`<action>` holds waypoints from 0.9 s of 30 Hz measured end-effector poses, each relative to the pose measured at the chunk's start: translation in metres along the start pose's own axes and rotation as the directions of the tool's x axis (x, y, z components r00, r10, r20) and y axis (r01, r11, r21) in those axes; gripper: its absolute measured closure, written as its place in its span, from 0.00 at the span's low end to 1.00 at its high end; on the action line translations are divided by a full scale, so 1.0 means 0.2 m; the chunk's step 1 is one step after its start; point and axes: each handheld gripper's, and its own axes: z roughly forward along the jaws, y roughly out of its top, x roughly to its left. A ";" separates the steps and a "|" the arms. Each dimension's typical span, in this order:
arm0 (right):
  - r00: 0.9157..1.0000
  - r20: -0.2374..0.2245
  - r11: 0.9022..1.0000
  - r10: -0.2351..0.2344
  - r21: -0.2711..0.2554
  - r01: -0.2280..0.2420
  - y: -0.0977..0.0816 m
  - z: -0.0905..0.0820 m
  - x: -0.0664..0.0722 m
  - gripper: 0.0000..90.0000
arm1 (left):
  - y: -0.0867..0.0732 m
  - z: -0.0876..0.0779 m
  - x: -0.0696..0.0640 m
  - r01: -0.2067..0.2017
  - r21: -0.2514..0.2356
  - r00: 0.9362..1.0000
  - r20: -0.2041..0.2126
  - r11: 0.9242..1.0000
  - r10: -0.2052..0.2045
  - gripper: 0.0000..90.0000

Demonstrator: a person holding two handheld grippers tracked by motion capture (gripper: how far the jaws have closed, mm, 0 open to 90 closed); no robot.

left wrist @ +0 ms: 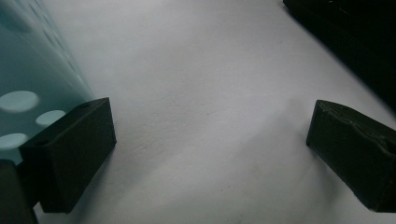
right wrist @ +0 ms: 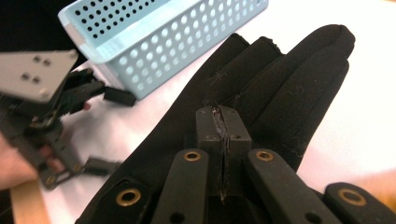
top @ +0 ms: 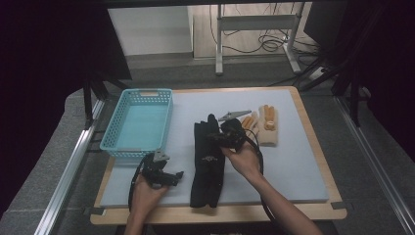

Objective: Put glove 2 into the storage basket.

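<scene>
Black glove [right wrist: 280, 93]: matte fabric, lint-flecked, fingers together, flat on mat right of blue basket [right wrist: 154, 42]. Right gripper [right wrist: 223, 126] jaws fully closed above glove, pinch on fabric indeterminate. Left gripper [left wrist: 210, 144] jaws wide apart, empty, beside basket.

A lab-like recording room; a padded wooden table [top: 313, 161] framed by dark curtains, aluminium rails [top: 68, 176], cables [top: 266, 41] trailing across the floor.

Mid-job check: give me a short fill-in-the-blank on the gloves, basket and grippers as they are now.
1. The basket is light ____ in colour.
2. The right gripper has its jaws ____ over the black glove.
3. The left gripper has its jaws ____, with bare mat between them.
4. The beige glove has ____ fingertips.

Missing words: blue; shut; open; orange
</scene>
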 end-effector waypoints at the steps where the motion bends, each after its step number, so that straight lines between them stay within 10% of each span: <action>1: 1.000 0.004 1.000 0.010 -0.001 -0.010 -0.02 -0.01 0.01 0.97 | 0.00 0.00 0.00 0.001 0.000 1.000 0.000 1.000 -0.001 0.02; 15: 0.977 -0.038 0.976 0.211 -0.040 -0.212 -0.30 -0.09 0.16 0.97 | 0.00 0.00 0.00 0.003 0.001 1.000 0.001 1.000 -0.003 0.02; 22: 0.985 0.004 0.985 0.172 -0.013 -0.172 -0.41 -0.03 0.20 0.96 | 0.00 0.00 0.00 0.001 0.001 1.000 0.001 1.000 -0.001 0.02; 27: 0.994 0.029 0.994 0.106 0.001 -0.106 -0.43 -0.02 0.20 0.70 | 0.00 0.00 0.00 0.001 0.002 1.000 0.001 1.000 -0.001 0.02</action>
